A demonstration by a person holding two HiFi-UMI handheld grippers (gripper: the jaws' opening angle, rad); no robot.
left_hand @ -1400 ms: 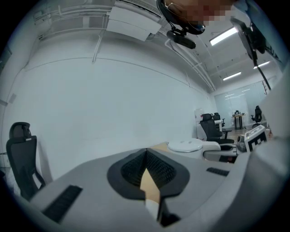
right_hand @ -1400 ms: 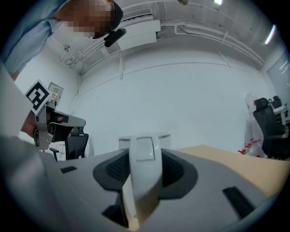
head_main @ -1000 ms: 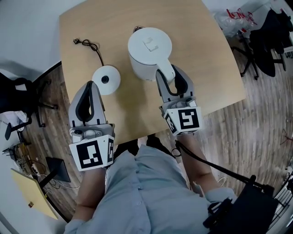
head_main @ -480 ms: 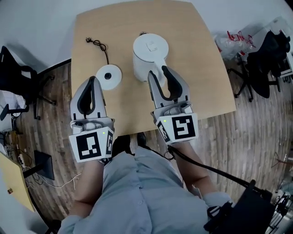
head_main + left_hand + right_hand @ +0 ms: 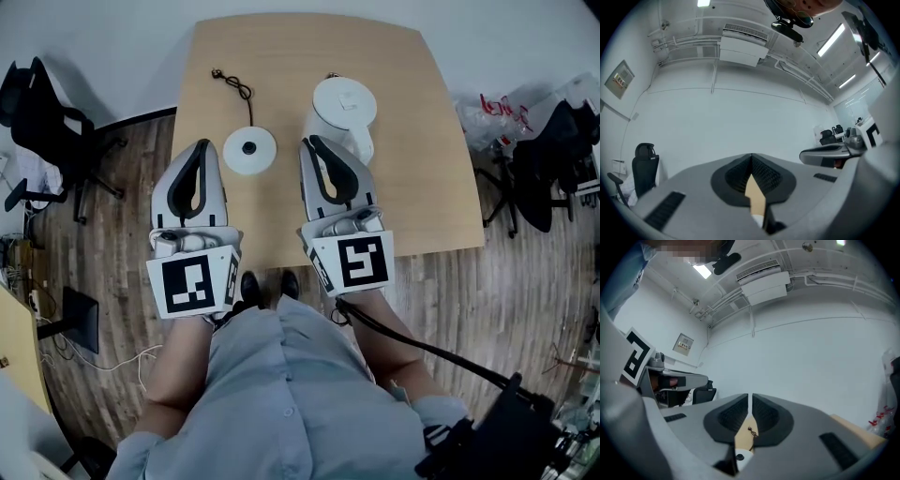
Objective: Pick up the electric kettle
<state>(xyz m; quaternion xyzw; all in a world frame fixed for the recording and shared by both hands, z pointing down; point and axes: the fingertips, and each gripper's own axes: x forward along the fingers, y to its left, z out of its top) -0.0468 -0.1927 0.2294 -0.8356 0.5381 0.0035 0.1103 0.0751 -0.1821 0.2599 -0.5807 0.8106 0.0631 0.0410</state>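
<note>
The white electric kettle stands upright on the wooden table, toward its right side. Its round white base lies to the left, and a black cord runs from it toward the far edge. My right gripper hovers just left of the kettle without holding it. Its jaws have just been closing and now meet with nothing between them. My left gripper is shut and empty, left of the base. Both gripper views face a white wall.
A black office chair stands on the wooden floor at the left. Another chair and a red-printed plastic bag are at the right. The table's near edge lies under both grippers.
The right gripper was open around the kettle's handle; it has come off it, shifted left and shut. Both grippers have lifted, and the kettle stays on the table.
</note>
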